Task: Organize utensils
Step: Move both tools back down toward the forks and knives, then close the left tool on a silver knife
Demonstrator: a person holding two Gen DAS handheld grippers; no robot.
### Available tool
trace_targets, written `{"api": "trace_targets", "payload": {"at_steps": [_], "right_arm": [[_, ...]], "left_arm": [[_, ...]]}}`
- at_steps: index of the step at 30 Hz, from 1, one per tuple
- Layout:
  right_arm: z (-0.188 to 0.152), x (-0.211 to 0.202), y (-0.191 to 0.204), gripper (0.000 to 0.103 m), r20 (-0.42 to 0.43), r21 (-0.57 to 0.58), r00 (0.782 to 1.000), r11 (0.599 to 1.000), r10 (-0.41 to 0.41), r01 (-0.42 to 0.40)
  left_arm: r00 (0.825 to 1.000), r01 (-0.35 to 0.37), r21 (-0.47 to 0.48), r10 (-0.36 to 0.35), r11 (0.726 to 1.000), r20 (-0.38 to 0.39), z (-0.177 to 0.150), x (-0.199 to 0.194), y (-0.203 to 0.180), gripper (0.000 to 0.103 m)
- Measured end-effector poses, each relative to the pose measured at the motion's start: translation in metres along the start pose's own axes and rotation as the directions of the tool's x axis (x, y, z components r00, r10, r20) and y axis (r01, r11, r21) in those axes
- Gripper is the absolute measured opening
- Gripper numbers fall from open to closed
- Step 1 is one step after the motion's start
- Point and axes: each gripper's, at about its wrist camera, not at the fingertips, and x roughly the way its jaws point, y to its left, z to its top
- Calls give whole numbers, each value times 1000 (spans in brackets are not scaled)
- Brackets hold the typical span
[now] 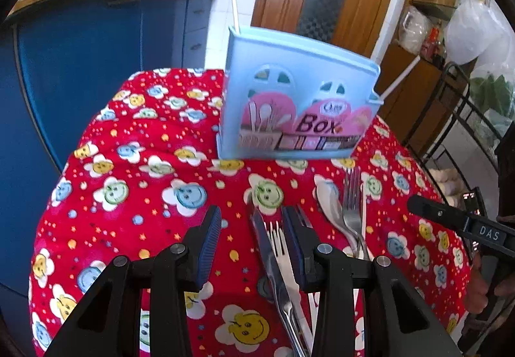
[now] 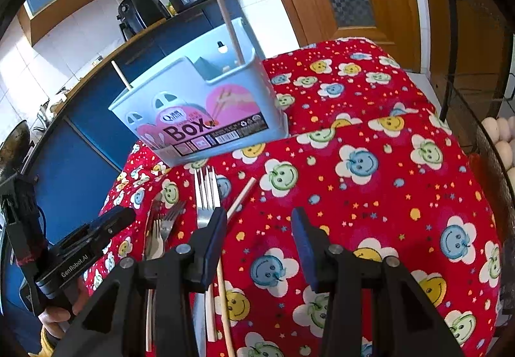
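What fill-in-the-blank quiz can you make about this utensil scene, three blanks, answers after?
1. The box is light ____.
2. The big word printed on it is ____.
3. Both the left gripper and the right gripper are ____.

Answers: blue; Box; open

Red smiley-flower tablecloth [image 1: 135, 170]; pale-blue box [image 1: 289, 73], seemingly pink-labelled.

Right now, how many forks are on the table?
3. A large fork lies just in front of the blue holder. In the right wrist view, a pale small fork and a darker small fork overlap to its left. More may be hidden in that pile.
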Motion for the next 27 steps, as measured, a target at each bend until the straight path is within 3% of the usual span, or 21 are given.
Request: {"api": "trace_targets", "payload": {"at_steps": [14, 16, 21, 27], "right_arm": [[-7, 8, -10, 45, -23, 27, 1000, 1000, 5, -4], [-8, 9, -10, 45, -26, 28, 1000, 1000, 6, -5], [-9, 12, -10, 45, -32, 29, 999, 1000, 9, -8], [-8, 13, -5, 45, -35, 16, 999, 1000, 15, -15]], "left_arm": [[995, -29, 29, 32, 999, -93, -15, 26, 0, 40], [994, -27, 13, 29, 1000, -105, -17, 28, 4, 28], [994, -19, 2, 19, 1000, -109, -17, 28, 10, 15], [992, 11, 6, -10, 1000, -129, -14, 35, 11, 15]]}}
